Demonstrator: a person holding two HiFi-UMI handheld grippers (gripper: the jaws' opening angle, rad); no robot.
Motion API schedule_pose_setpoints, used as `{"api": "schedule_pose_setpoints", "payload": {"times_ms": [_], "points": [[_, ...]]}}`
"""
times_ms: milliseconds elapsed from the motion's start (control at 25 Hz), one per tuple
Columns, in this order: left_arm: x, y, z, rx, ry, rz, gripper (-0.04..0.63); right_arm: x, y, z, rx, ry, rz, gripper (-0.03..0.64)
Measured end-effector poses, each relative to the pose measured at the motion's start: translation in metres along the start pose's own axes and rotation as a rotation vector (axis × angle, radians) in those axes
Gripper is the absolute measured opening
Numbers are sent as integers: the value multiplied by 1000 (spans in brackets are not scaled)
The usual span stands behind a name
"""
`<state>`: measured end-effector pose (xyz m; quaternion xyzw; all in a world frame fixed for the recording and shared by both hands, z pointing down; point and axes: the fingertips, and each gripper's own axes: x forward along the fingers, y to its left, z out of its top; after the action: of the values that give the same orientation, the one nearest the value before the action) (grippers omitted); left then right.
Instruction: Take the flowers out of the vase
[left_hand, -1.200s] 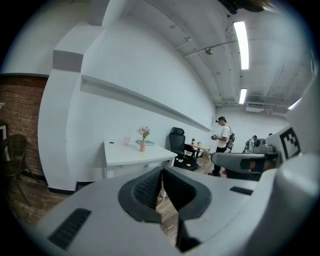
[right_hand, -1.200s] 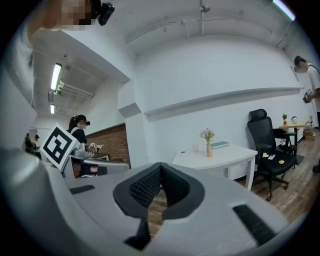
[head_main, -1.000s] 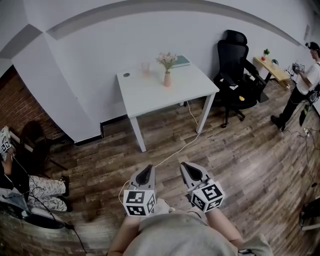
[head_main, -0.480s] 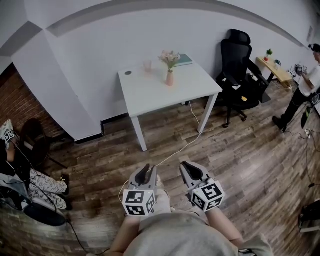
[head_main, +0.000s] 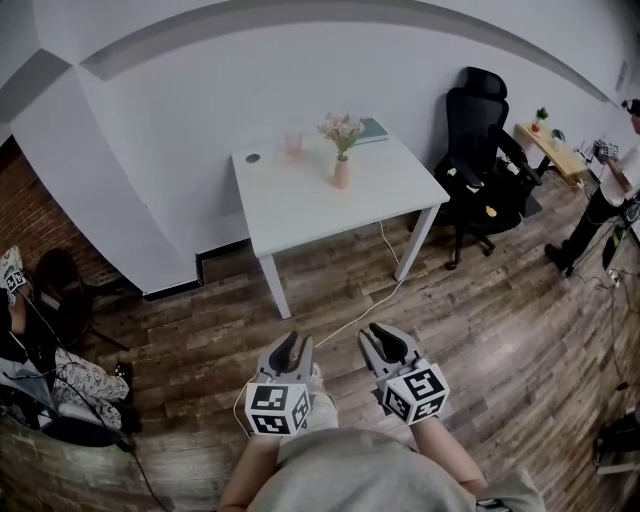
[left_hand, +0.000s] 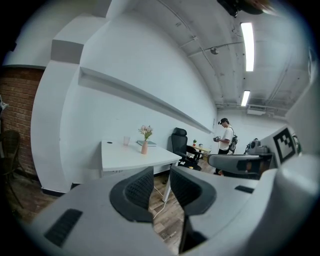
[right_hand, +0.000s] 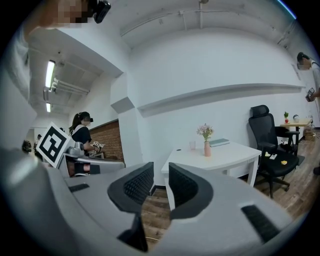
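Standing on the wooden floor (head_main: 480, 330) well back from the white tabletop (head_main: 300, 205), the person holds both tongs low in front of the body, side by side and aimed toward it. The left tongs (head_main: 293, 341) have their jaws a little apart, a narrow gap showing between the ribbed pads, and only floor and a tabletop leg show through the gap. The right tongs (head_main: 383, 337) have their jaws opening, with a similar gap and nothing gripped. Each carries its marker cube close to the person's wrist.

The pink vase (head_main: 341, 174) stands upright near the middle of the tabletop, toward the far edge, with the pale pink flowers (head_main: 341, 128) still in it, stems down in its neck. Both tongs are well apart from the vase.

Behind the vase, to its left, sits a small clear glass (head_main: 293, 144); to its right, by the wall, lies a teal book (head_main: 371, 127). A black office chair (head_main: 482, 150) stands just beside the tabletop's right end. A white cable (head_main: 350, 313) trails across the floor from under the tabletop toward the person. Further right a second person (head_main: 606, 185) stands, and a brick wall (head_main: 40, 235) shows at the left.
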<state>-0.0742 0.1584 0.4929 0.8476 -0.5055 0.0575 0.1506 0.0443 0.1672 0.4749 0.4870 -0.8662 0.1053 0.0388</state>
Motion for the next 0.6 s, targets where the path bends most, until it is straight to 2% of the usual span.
{"api": "schedule_pose_setpoints", "payload": {"times_ms": [600], "points": [[126,84,59,6,9,-17,91,137,-72,45,5,2,-48,150]]}}
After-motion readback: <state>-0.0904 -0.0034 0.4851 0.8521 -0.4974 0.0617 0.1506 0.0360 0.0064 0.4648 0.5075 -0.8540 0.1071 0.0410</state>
